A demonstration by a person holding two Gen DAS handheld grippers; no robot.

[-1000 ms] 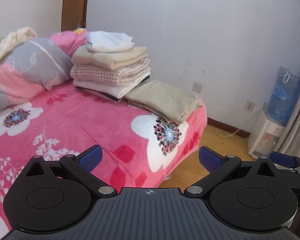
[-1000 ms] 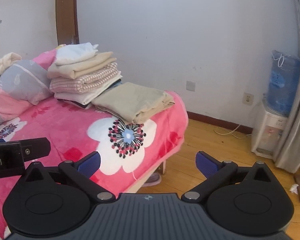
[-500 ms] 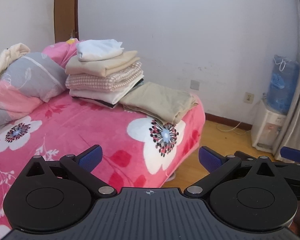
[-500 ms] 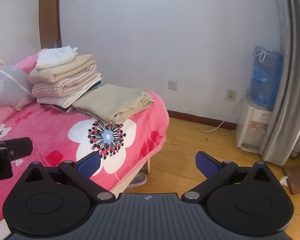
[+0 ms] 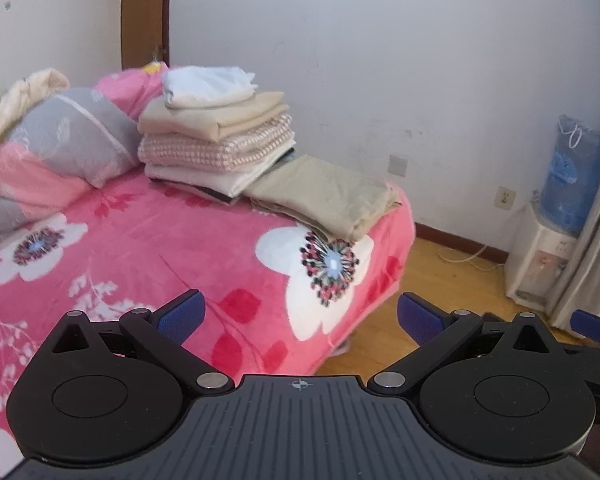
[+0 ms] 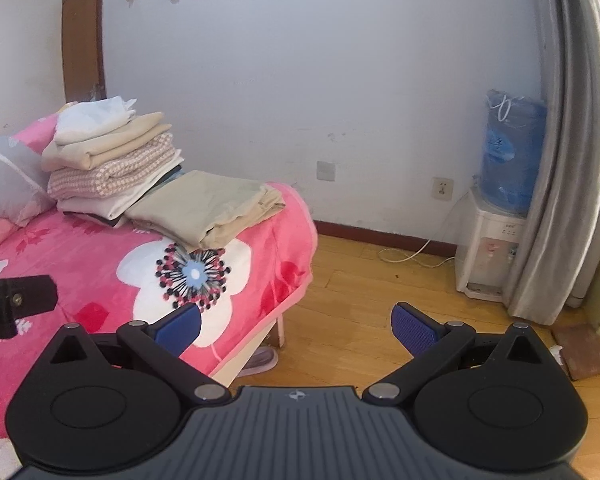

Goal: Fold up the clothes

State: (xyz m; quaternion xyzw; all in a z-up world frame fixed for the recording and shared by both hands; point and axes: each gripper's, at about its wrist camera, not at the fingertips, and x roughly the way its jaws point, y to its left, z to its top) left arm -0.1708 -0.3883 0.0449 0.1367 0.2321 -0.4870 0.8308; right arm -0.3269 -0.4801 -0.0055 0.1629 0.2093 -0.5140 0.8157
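Clothes stack folded flat (waffle-knit layer midway) on fleecy bed; left gripper, right gripper both spread, empty

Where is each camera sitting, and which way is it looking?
Left wrist: sits on the open left gripper, facing the pink bed; the right gripper's fingertip shows at the right edge.
Right wrist: sits on the open right gripper, facing the bed's corner and wooden floor.
Both share the folded stack and water dispenser.
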